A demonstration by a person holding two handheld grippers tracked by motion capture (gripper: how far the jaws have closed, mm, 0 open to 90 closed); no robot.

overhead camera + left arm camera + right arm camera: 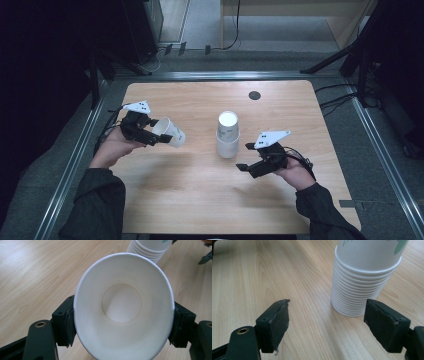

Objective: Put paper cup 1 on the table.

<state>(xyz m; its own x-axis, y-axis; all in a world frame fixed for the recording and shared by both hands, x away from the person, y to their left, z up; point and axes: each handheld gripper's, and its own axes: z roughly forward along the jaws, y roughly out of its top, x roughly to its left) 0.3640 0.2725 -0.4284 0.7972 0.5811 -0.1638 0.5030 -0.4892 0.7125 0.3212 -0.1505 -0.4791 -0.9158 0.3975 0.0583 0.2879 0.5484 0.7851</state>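
A single white paper cup (169,132) (122,307) is held lying sideways above the table, and my left gripper (156,137) (122,327) is shut on it, with its open mouth facing the left gripper view. A stack of upside-down white paper cups (228,134) (364,275) (150,248) stands at the table's middle. My right gripper (245,157) (327,322) hovers just right of the stack's base, open, with nothing between its pads (278,322).
The wooden table (200,200) has a small dark round hole (254,95) near its far edge. Metal rails run along both sides. Cables (340,100) lie on the floor at the right. Bare wood lies in front of the stack.
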